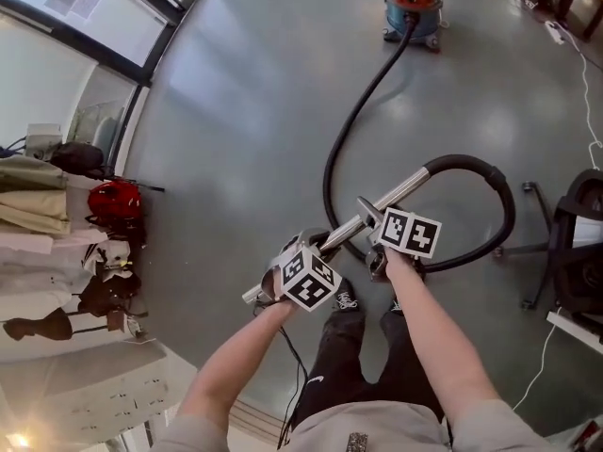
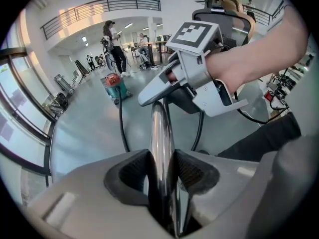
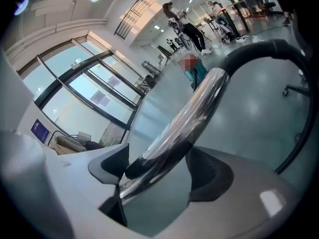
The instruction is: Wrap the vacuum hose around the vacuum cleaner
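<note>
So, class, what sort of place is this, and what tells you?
Probably a large open office or lab hall: a polished grey floor, tall windows, an upper balcony railing and an office chair.

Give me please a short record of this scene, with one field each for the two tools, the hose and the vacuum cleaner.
left tool: shut on the metal tube, near its free end
right tool: open; the metal tube lies between its jaws, further along
hose: black, lying loose on the floor, running from the metal tube to the vacuum cleaner
vacuum cleaner: standing far from the person; the hose is not wrapped around it
</note>
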Available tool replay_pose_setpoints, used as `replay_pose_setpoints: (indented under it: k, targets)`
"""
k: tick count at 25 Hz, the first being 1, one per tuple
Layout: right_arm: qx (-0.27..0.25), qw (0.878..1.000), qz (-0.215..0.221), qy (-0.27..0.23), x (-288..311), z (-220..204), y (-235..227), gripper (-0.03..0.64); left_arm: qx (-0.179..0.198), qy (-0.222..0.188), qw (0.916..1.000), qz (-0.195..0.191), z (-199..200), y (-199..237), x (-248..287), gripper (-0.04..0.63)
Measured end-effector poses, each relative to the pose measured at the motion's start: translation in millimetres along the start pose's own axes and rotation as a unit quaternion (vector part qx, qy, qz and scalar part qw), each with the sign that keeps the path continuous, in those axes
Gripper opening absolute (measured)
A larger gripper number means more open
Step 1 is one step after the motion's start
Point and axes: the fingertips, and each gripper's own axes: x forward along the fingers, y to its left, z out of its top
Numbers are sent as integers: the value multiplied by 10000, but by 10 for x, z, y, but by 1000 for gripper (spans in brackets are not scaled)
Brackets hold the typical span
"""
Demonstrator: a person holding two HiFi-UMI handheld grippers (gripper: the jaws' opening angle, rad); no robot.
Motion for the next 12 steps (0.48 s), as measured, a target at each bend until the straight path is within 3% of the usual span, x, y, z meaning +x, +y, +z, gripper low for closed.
replay_pose_setpoints:
  k: [7, 12]
  targets:
    - [237, 9989, -416, -1, 64, -260, 363, 316, -678, -315, 9972, -31, -386, -127, -324, 164]
    - [-110, 9981, -486, -368, 174, -440, 867, 242, -1295, -867, 9864, -517, -853, -6, -402, 166]
